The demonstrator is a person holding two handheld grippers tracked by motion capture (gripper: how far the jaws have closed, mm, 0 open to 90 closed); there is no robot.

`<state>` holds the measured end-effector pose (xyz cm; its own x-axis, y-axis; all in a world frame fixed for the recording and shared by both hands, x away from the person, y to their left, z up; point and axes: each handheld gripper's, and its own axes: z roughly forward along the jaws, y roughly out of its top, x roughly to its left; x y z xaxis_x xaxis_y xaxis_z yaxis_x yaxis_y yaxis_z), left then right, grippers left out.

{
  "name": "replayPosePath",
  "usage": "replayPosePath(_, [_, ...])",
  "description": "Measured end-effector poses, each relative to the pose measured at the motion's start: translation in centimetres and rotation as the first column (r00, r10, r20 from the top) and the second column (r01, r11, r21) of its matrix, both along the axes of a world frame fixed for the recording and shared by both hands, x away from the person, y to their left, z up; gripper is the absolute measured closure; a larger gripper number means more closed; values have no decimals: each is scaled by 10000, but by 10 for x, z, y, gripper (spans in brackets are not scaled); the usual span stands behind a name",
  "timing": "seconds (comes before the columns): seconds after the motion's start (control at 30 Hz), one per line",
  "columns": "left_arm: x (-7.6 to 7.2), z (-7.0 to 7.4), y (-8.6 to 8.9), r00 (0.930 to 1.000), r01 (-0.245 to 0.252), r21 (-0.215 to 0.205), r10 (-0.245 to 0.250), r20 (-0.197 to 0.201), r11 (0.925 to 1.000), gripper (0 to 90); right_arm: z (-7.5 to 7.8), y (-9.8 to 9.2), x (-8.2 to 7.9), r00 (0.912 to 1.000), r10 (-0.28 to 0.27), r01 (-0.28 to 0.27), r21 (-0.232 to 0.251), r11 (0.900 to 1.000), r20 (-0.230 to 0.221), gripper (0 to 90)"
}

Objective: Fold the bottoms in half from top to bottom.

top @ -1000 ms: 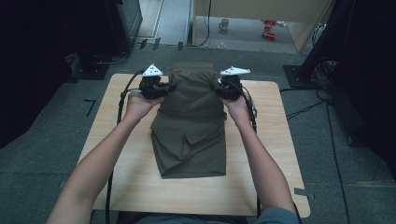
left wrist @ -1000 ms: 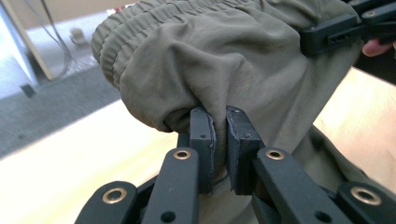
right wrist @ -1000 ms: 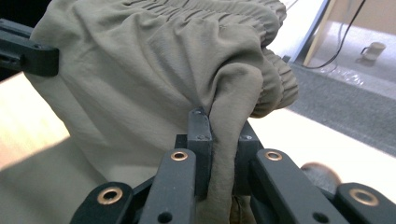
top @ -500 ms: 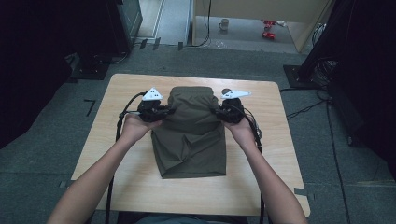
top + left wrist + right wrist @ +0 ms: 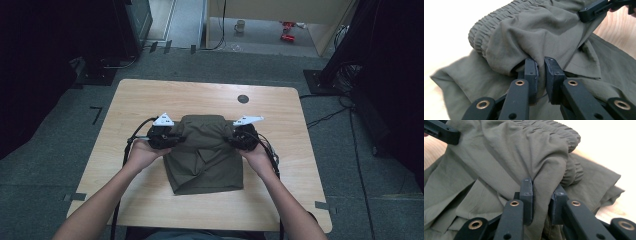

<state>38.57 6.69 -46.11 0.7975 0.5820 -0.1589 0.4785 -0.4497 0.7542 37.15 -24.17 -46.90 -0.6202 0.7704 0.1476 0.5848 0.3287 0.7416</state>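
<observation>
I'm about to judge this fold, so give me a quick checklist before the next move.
1. Left tool has cloth between its pads: ok.
2. Right tool grips firmly: cannot tell; its jaws have just been opening, cloth between them.
3. Olive garment lies fully on the table: ok.
4. Elastic waistband brought over the lower layers: ok.
5. Folded edges line up squarely: cannot tell.

Matt olive cloth garment (image 5: 205, 155) with gathered waistband lies on smooth pale wooden table (image 5: 280, 200).
</observation>
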Motion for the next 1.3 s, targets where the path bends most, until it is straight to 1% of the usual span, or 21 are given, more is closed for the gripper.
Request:
replayPosePath(0.03, [0, 0, 0, 10000, 0, 0, 0, 0, 10000, 810, 0, 0, 0, 10000, 0, 0, 0, 10000, 0, 746])
replayPosePath(0.1, [2, -2, 2, 9995, 5, -9, -5, -319, 10000, 793, -4, -2, 0, 9998, -14, 15, 51, 10000, -181, 660])
replayPosePath(0.13, [2, -2, 2, 9995, 5, -9, -5, -319, 10000, 779, -5, -3, 1, 9997, -3, 5, 96, 10000, -224, 622])
replayPosePath(0.17, [3, -2, 4, 9988, -18, -116, 12, -498, 9999, 761, -5, -5, 1, 9995, -26, 29, 113, 9999, -305, 582])
replayPosePath(0.23, [3, -1, 5, 9984, -20, -185, 10, -559, 9998, 740, -5, -6, 1, 9994, -82, 86, 112, 9999, -341, 559])
replayPosePath(0.27, [4, 4, 8, 9982, -66, -328, 46, -604, 9994, 698, -3, -9, 1, 9995, -90, 97, 238, 9997, -291, 508])
replayPosePath(0.33, [3, 6, 10, 9980, -65, -464, 35, -631, 9989, 670, 1, -12, 0, 9997, 57, -44, 495, 9988, -251, 481])
replayPosePath(0.37, [3, 9, 12, 9983, -41, -504, 12, -577, 9987, 670, 1, -12, 0, 9997, 57, -44, 495, 9988, -251, 481])
replayPosePath(0.43, [4, 14, 16, 9989, -53, -422, 34, -460, 9991, 659, 5, -15, 0, 9998, 148, -141, 568, 9983, -126, 481])
replayPosePath(0.57, [15, 18, 25, 9983, -383, -308, 369, -459, 9988, 719, 15, -25, 4, 9997, -226, 220, 827, 9963, 60, 609])
replayPosePath(0.67, [25, 15, 28, 9965, -566, -216, 552, -629, 9982, 779, 15, -30, 9, 9976, -667, 649, 965, 9932, 157, 715])
replayPosePath(0.73, [33, 11, 29, 9948, -672, -103, 662, -772, 9977, 806, 13, -31, 16, 9965, -821, 829, 854, 9929, -132, 748])
replayPosePath(0.8, [40, 6, 28, 9913, -873, 52, 874, -985, 9962, 828, 10, -29, 21, 9957, -916, 923, 722, 9931, -132, 786])
replayPosePath(0.87, [44, 3, 28, 9906, -903, 173, 916, -1014, 9958, 840, 6, -28, 28, 9945, -1033, 1041, 507, 9933, -182, 821])
replayPosePath(0.9, [51, -3, 27, 9882, -1012, 386, 1050, -1116, 9941, 846, 4, -27, 31, 9937, -1094, 1103, 434, 9929, -234, 833])
replayPosePath(0.93, [51, -3, 27, 9882, -1012, 386, 1050, -1116, 9941, 854, 1, -26, 35, 9926, -1168, 1180, 361, 9924, -328, 843])
replayPosePath(1.0, [60, -11, 27, 9841, -1144, 449, 1194, -1317, 9924, 864, -4, -26, 41, 9900, -1310, 1319, 140, 9912, -531, 859])
replayPosePath(1.07, [64, -18, 26, 9829, -1107, 549, 1175, -1420, 9923, 867, -10, -27, 46, 9877, -1408, 1412, 7, 9900, -678, 863])
replayPosePath(1.13, [66, -21, 25, 9823, -1111, 557, 1182, -1452, 9922, 870, -15, -27, 50, 9855, -1445, 1451, 3, 9894, -890, 865])
replayPosePath(1.23, [70, -30, 22, 9796, -1102, 558, 1180, -1629, 9923, 873, -19, -27, 53, 9846, -1428, 1434, -13, 9897, -1007, 869])
replayPosePath(1.3, [72, -34, 20, 9782, -1074, 567, 1157, -1725, 9926, 880, -24, -25, 56, 9836, -1406, 1395, -180, 9901, -1131, 869])
